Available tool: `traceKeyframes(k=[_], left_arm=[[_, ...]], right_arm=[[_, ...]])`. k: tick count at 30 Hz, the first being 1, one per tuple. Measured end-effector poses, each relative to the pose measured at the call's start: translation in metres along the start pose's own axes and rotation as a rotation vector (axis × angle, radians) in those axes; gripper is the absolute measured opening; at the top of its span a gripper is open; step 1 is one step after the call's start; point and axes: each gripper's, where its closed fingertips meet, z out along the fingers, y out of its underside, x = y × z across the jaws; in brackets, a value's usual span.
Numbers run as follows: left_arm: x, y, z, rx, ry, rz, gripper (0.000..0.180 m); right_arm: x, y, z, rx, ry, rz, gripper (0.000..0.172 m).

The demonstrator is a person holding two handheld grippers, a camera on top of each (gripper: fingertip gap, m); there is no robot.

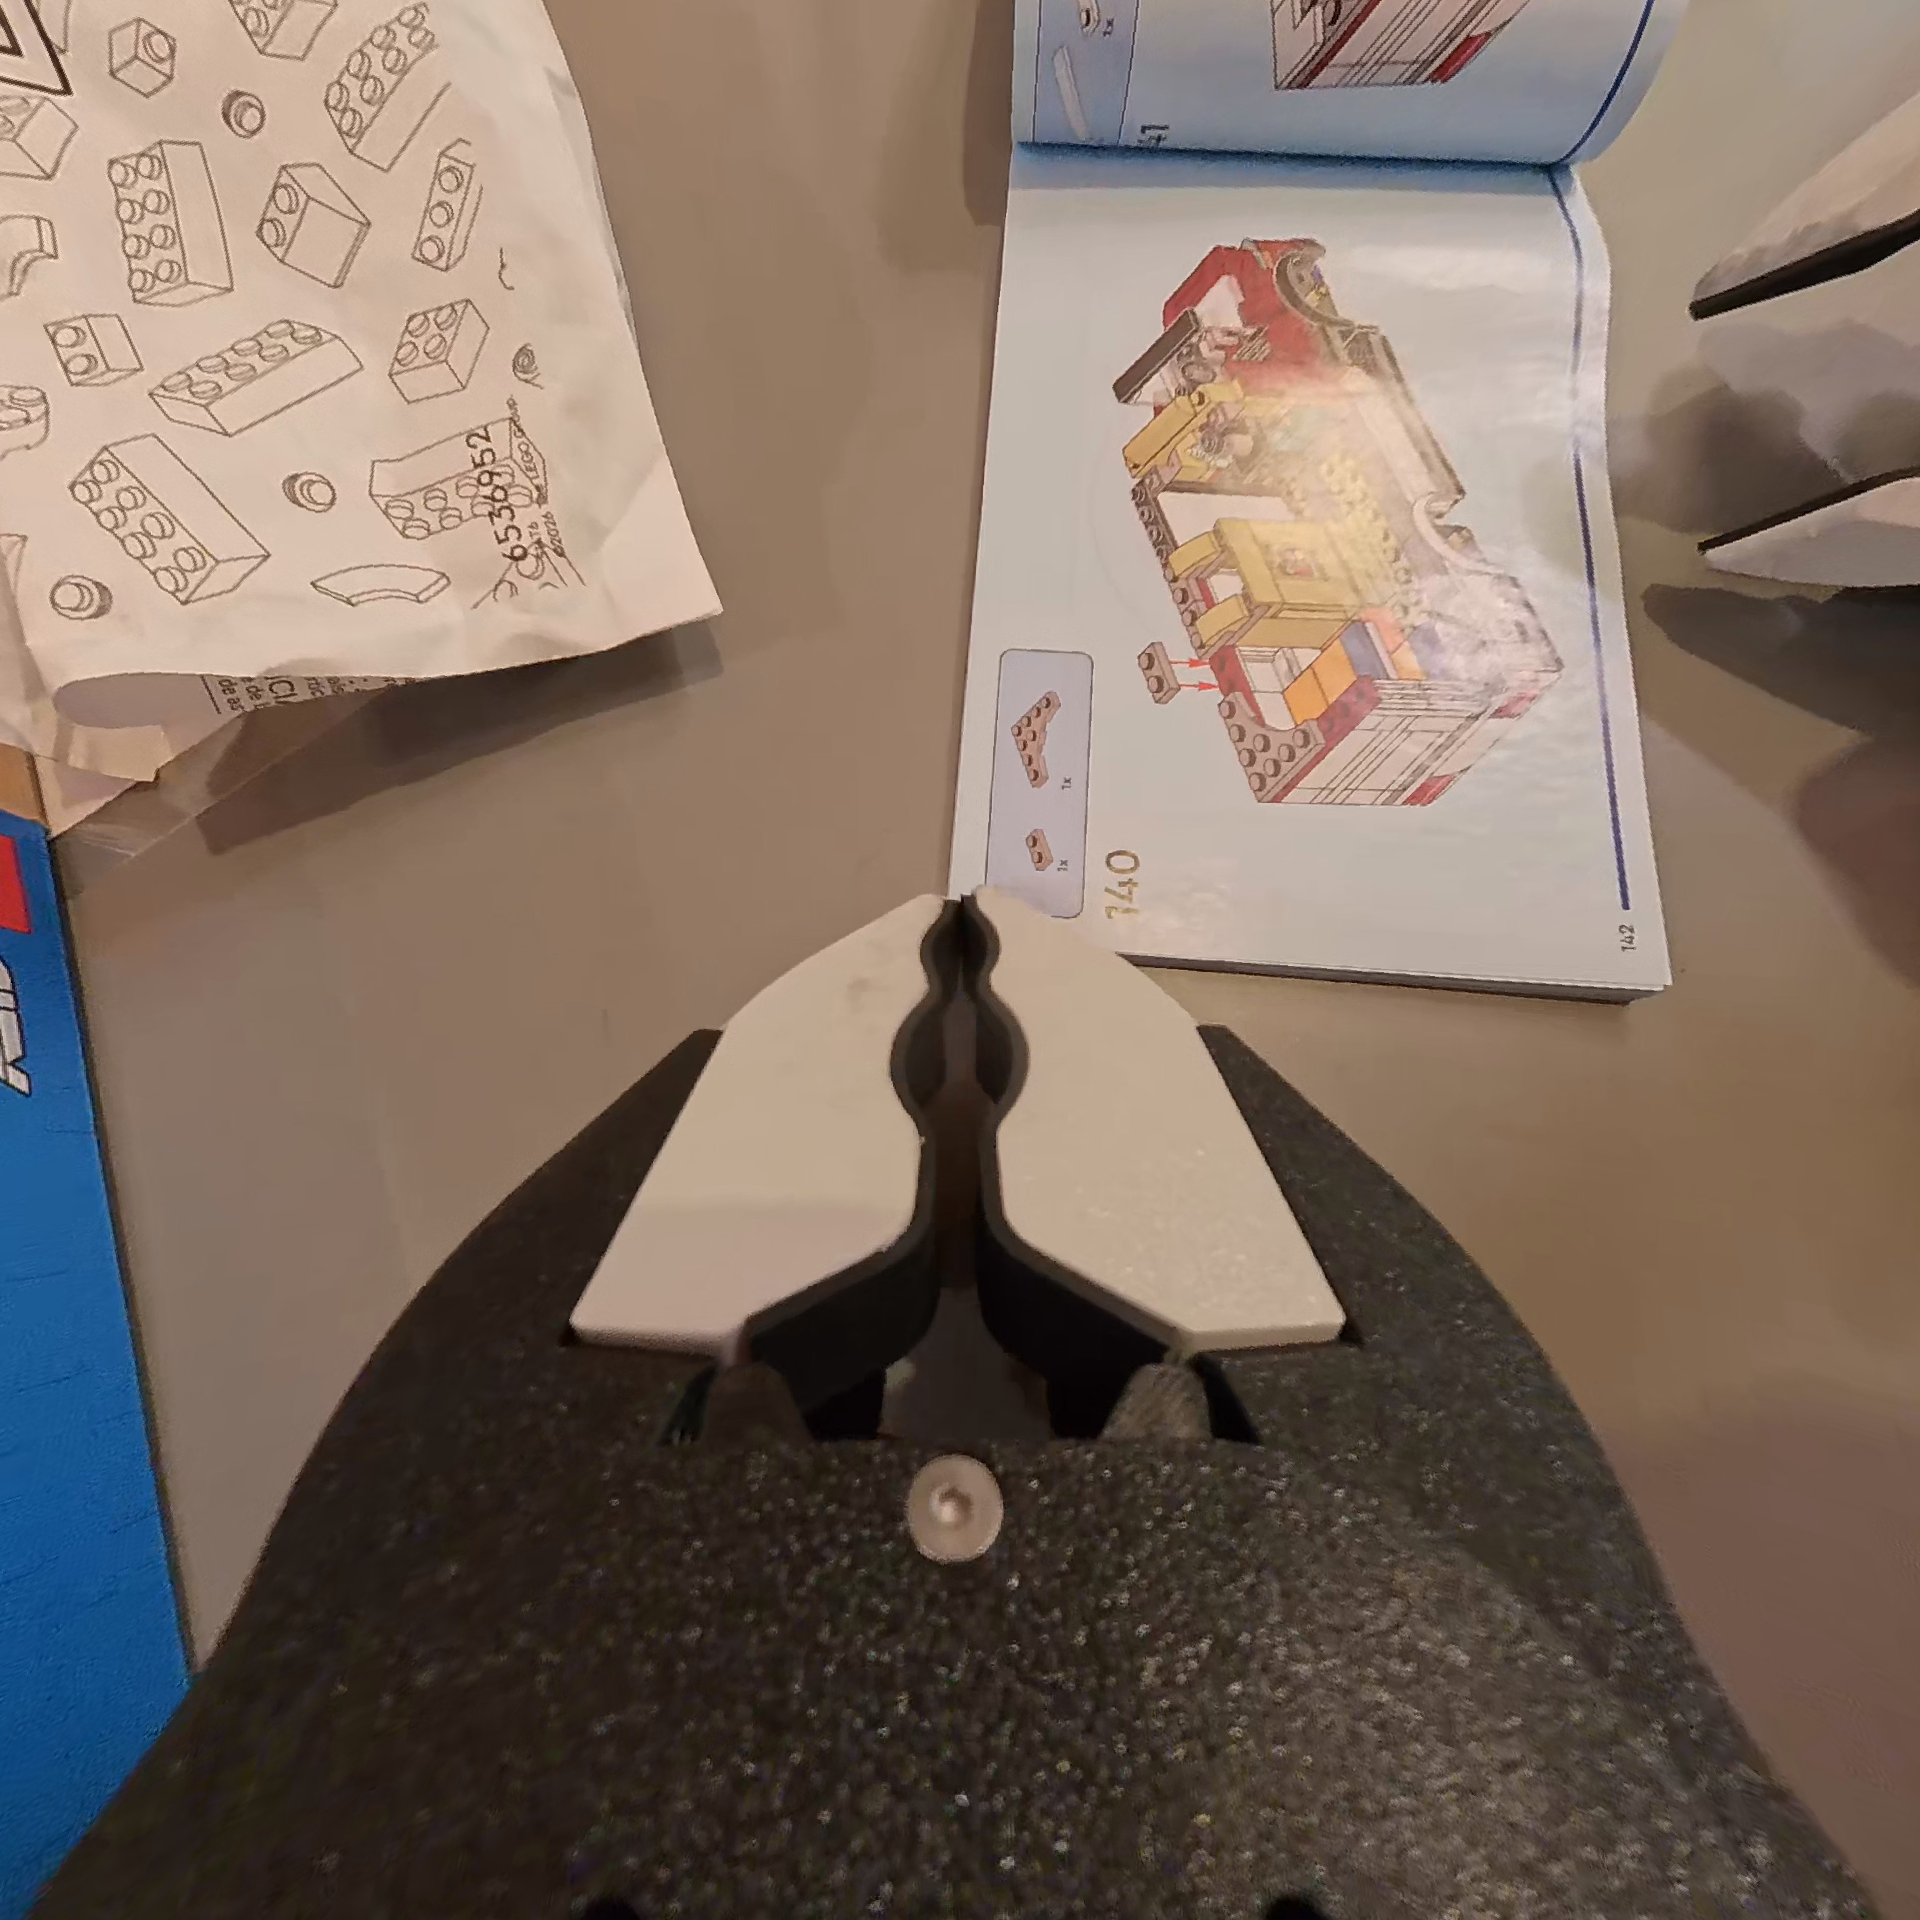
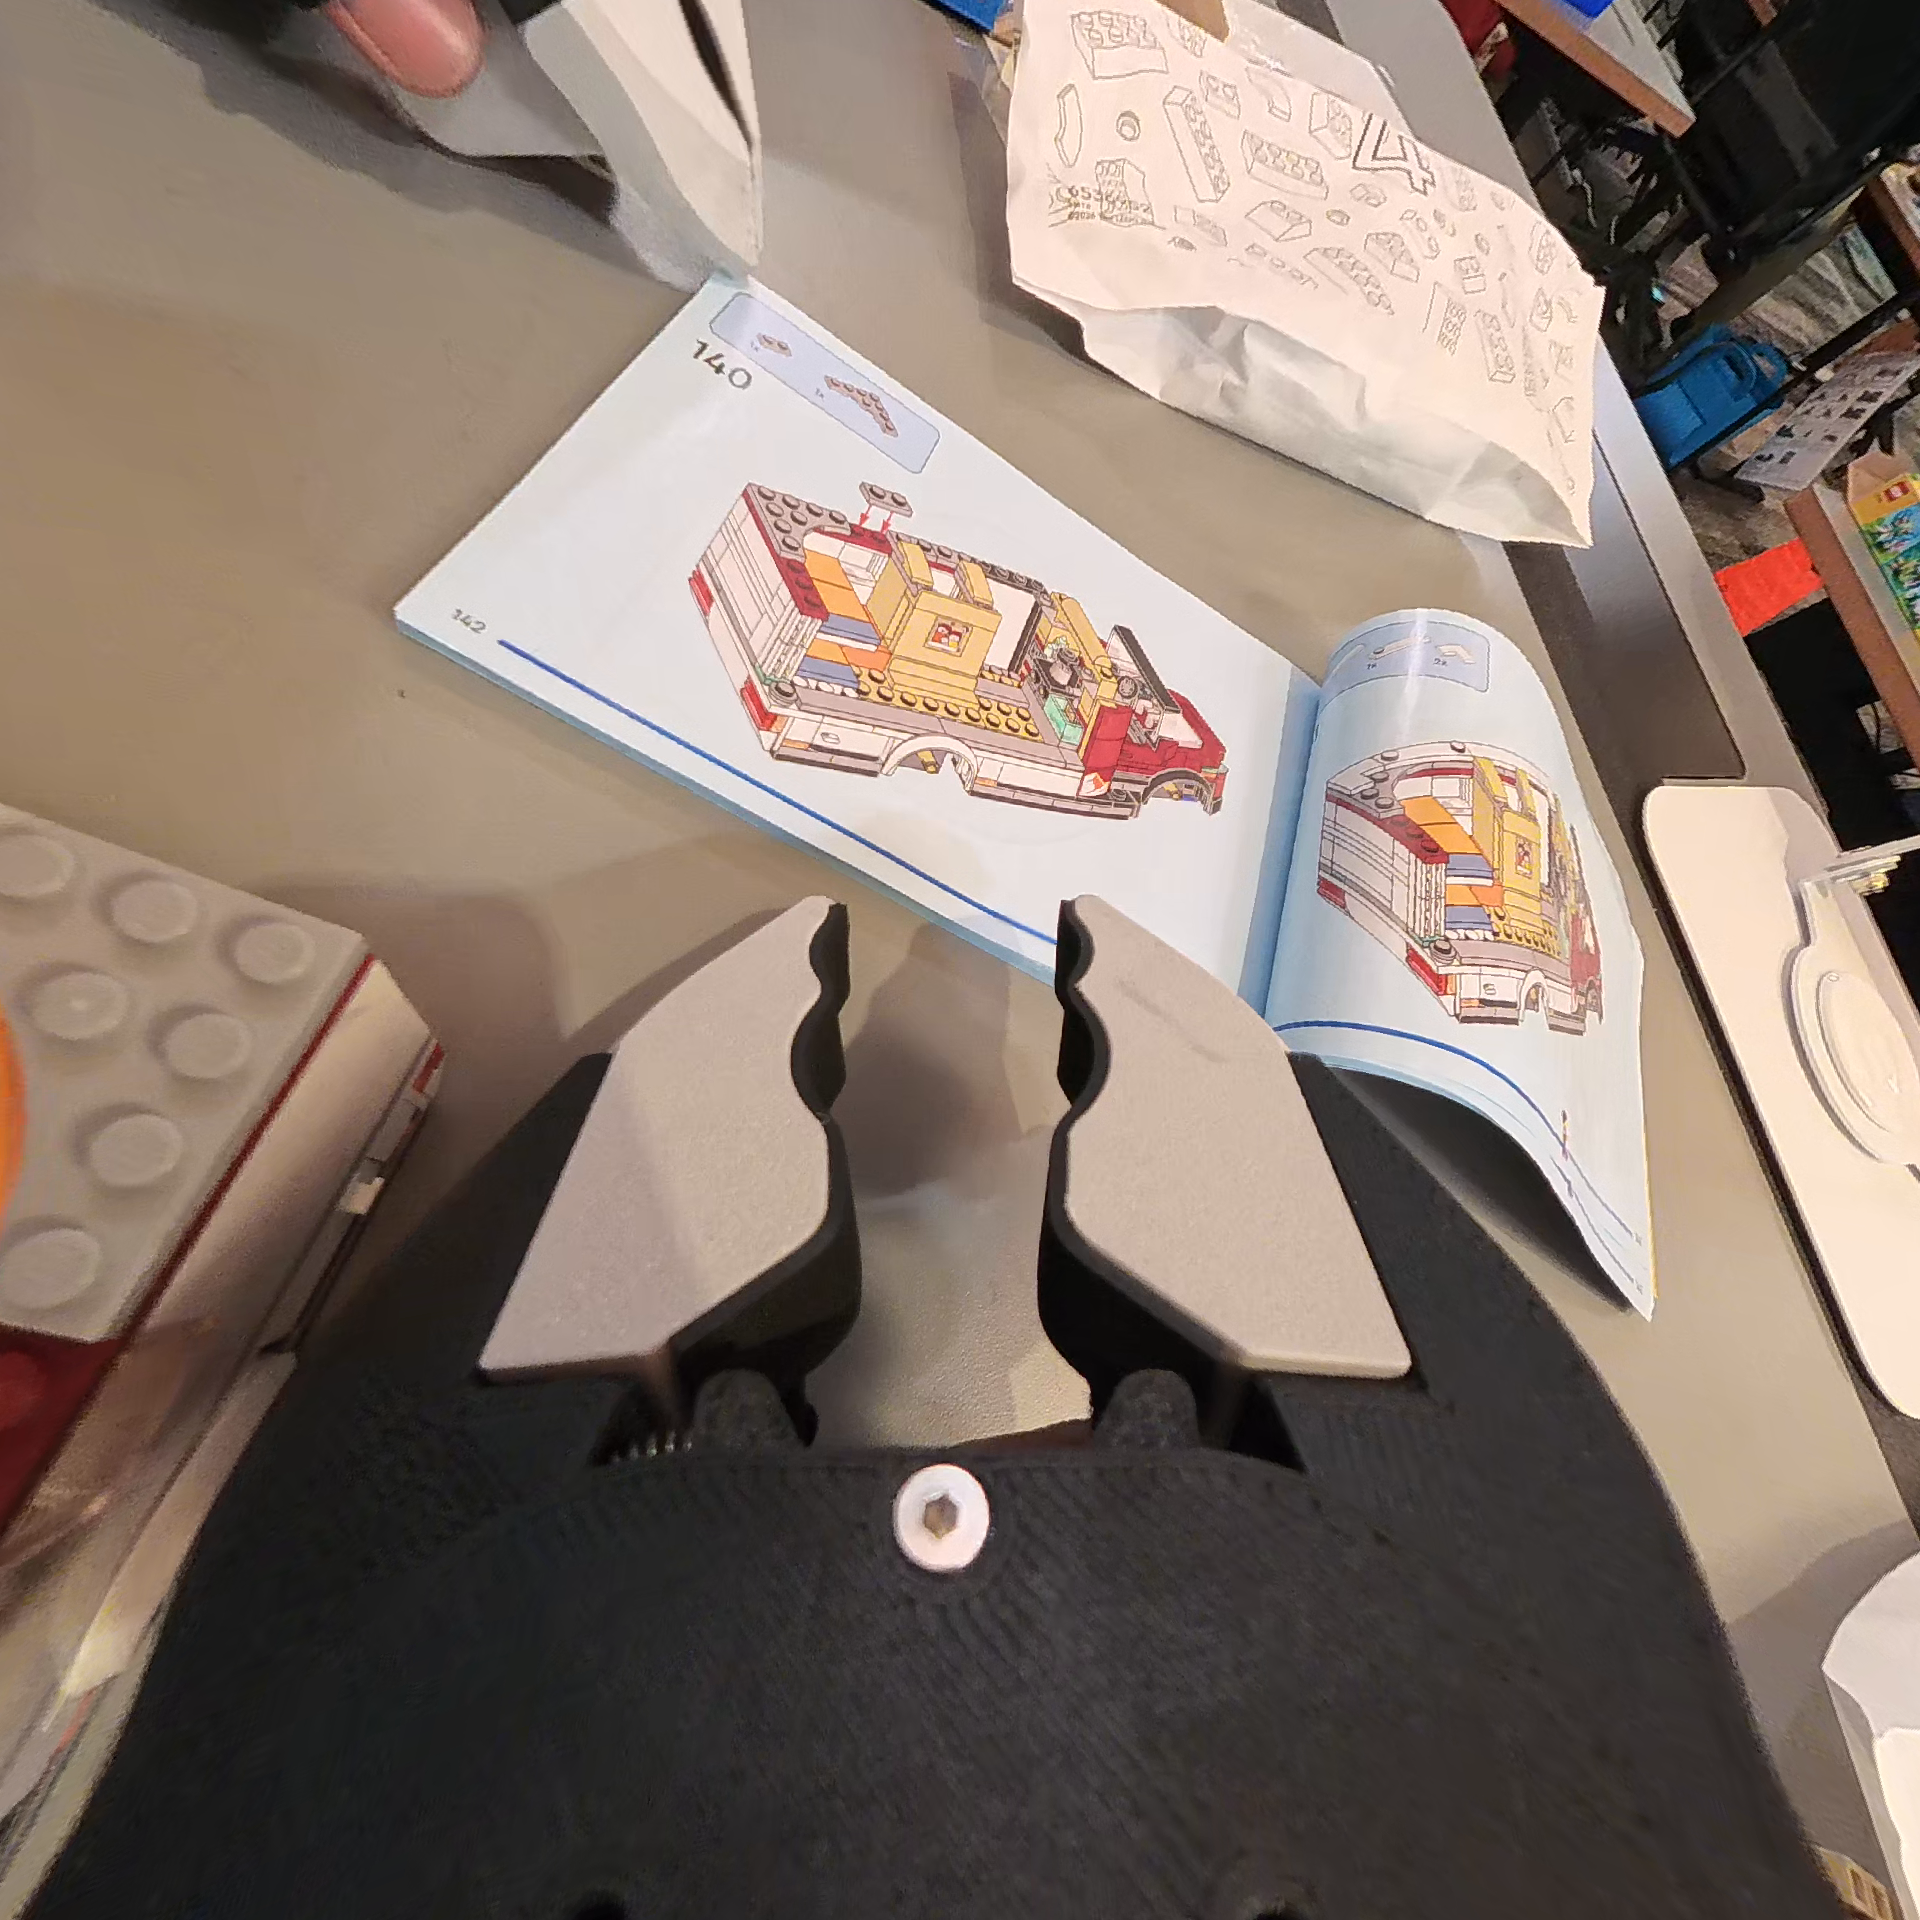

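Observation:
An open instruction booklet [image 1: 1320, 582] lies flat on the grey table [image 1: 810, 436]; its page shows a red, white and yellow brick vehicle. My left gripper [image 1: 961, 906] is shut, and its fingertips meet right at the booklet's near left corner. I cannot tell whether a page is pinched between them. In the right wrist view the left gripper [image 2: 717, 197] comes down to that same corner of the booklet [image 2: 644, 582]. My right gripper [image 2: 945, 935] is open and empty, over the table at the booklet's long edge. Its fingers [image 1: 1829, 260] also show at the right edge of the left wrist view.
A white paper bag printed with brick drawings [image 1: 291, 343] lies beyond the booklet [image 2: 1309, 239]. A blue box [image 1: 62, 1247] is at the left. A partly built model with a grey studded top [image 2: 156, 1039] stands left of my right gripper. A white board [image 2: 1766, 1039] lies at the right.

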Motion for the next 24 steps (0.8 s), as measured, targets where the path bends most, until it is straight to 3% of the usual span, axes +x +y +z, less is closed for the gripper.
traceKeyframes(k=[24], left_arm=[[0.025, -0.003, 0.003, -0.003, 0.106, 0.062, 0.0]], right_arm=[[-0.004, -0.007, -0.004, 0.073, 0.007, -0.142, 0.047]])
